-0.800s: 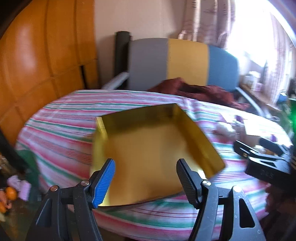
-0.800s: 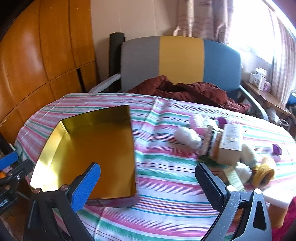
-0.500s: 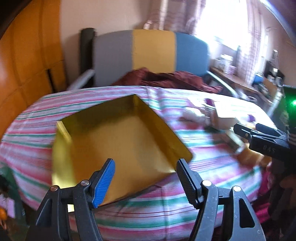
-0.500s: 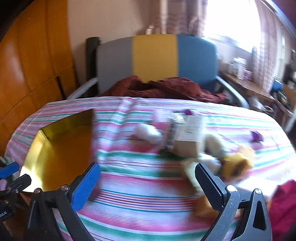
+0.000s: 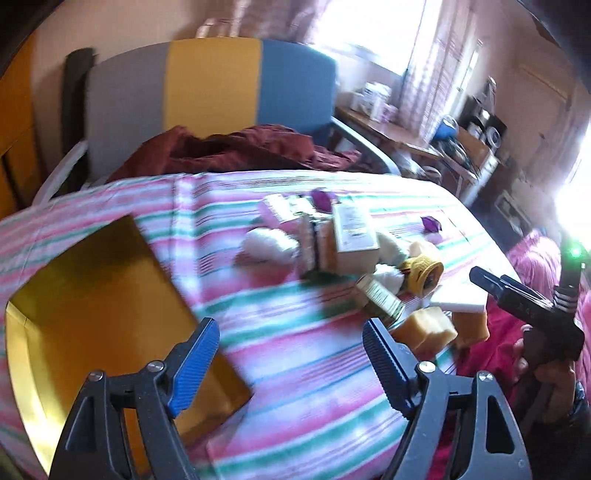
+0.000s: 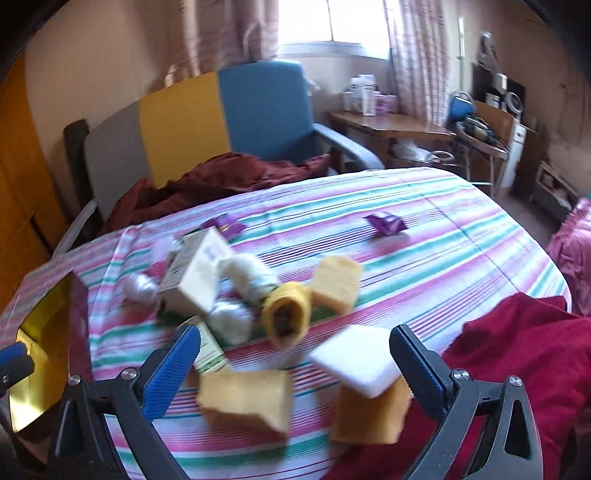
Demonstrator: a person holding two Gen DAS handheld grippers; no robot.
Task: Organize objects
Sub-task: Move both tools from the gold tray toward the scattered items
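Daylight from window (image 6: 332,22); glare rt; motion blur; fisheye edges, prob. vignetted

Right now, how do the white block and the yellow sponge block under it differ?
The white block is flat, thin and white; the yellow sponge block is thicker and orange-yellow. The white block lies tilted on top, overhanging; the yellow sponge block sits beneath, at the table edge. Both are rectangular and lie loose, in neither hand-held gripper.

Striped tablecloth (image 5: 295,354) lies bare between gold tray (image 5: 92,314) and object heap (image 6: 236,291) (boxes, sponges, wool, crowded together); red cloth (image 6: 524,354) covers the near right edge.
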